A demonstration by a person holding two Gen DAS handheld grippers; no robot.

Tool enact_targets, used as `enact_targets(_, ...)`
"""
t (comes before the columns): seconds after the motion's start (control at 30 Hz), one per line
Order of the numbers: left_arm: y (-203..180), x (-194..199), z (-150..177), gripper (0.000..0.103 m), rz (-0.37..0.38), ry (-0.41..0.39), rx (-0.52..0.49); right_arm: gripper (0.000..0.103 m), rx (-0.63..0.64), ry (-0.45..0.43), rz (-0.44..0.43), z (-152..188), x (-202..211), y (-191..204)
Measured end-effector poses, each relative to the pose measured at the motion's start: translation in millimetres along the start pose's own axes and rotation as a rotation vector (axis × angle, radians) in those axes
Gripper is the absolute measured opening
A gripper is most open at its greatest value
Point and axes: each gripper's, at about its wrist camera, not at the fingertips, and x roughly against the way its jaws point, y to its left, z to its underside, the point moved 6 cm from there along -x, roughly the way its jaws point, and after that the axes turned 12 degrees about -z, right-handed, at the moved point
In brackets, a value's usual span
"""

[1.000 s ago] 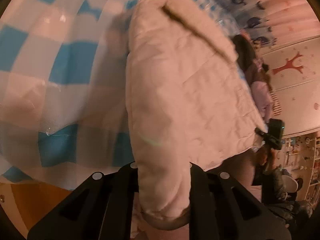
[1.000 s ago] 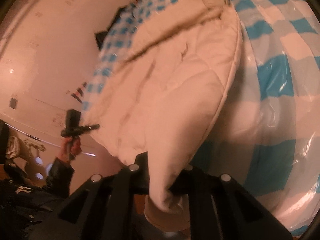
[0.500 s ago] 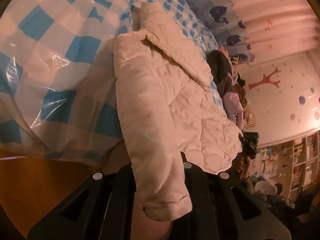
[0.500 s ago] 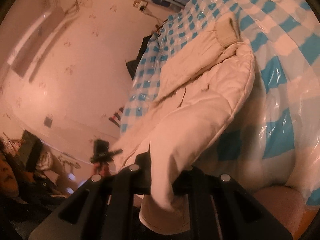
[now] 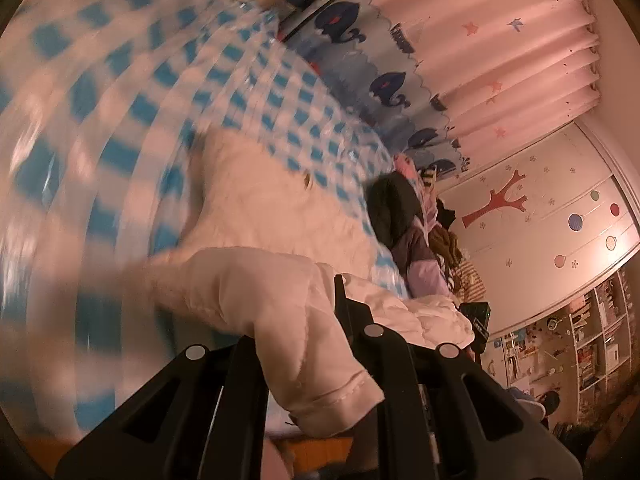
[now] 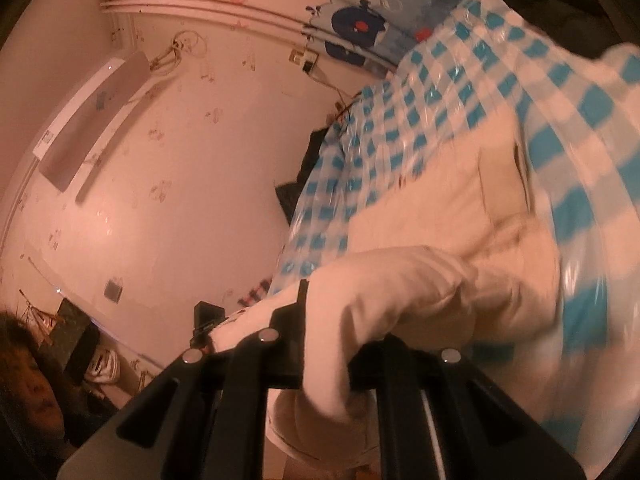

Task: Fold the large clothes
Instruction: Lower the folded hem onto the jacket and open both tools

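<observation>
A white padded jacket [image 5: 260, 204] lies on a bed under a blue-and-white check cover [image 5: 120, 92]. My left gripper [image 5: 296, 320] is shut on one sleeve cuff [image 5: 320, 384], which hangs over its fingers while the sleeve arches back to the jacket body. In the right wrist view my right gripper [image 6: 344, 320] is shut on the other sleeve [image 6: 392, 292], raised above the jacket [image 6: 452, 200]. Each view shows the other gripper small at the far side of the jacket, the right gripper [image 5: 478, 318] and the left gripper [image 6: 206, 318]. Both views are motion-blurred.
A heap of dark and lilac clothes [image 5: 412, 240] lies on the bed beyond the jacket. Curtains [image 5: 480, 60] and a wardrobe [image 5: 540, 220] stand behind it, with shelves [image 5: 580, 340] to the right. A person's head [image 6: 24, 380] shows at lower left, and an air conditioner [image 6: 88, 120] hangs on the wall.
Both grippers have risen and tipped upward, still shut on the sleeves. The sleeves have lifted off the bed and now arch over the jacket; more wall and curtain shows.
</observation>
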Motion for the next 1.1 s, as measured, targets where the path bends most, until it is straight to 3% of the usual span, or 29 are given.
enact_targets(0.37, -32, -70, -130, 0.009, -0.017, -0.066, 0.002, 0.012, -0.038, -0.086, 0.067, -104, -31, -54)
enact_targets(0.53, -27, -127, -175, 0.009, -0.099, -0.086, 0.012, 0.012, -0.091, -0.095, 0.134, -140, -52, -103)
enact_targets(0.73, 21, -218, -191, 0.011, -0.223, -0.039, 0.093, 0.014, -0.253, -0.089, 0.237, -151, -77, -200)
enact_targets(0.87, 58, -267, -188, 0.013, -0.289, 0.015, 0.168, 0.017, -0.360, -0.095, 0.227, -151, -84, -239)
enact_targets(0.97, 70, -282, -187, 0.015, -0.288, 0.037, 0.205, 0.022, -0.402, -0.100, 0.183, -153, -80, -240)
enact_targets(1.1, 72, -277, -195, 0.022, -0.197, 0.053, 0.302, 0.034, -0.429, -0.132, 0.099, -160, -66, -228)
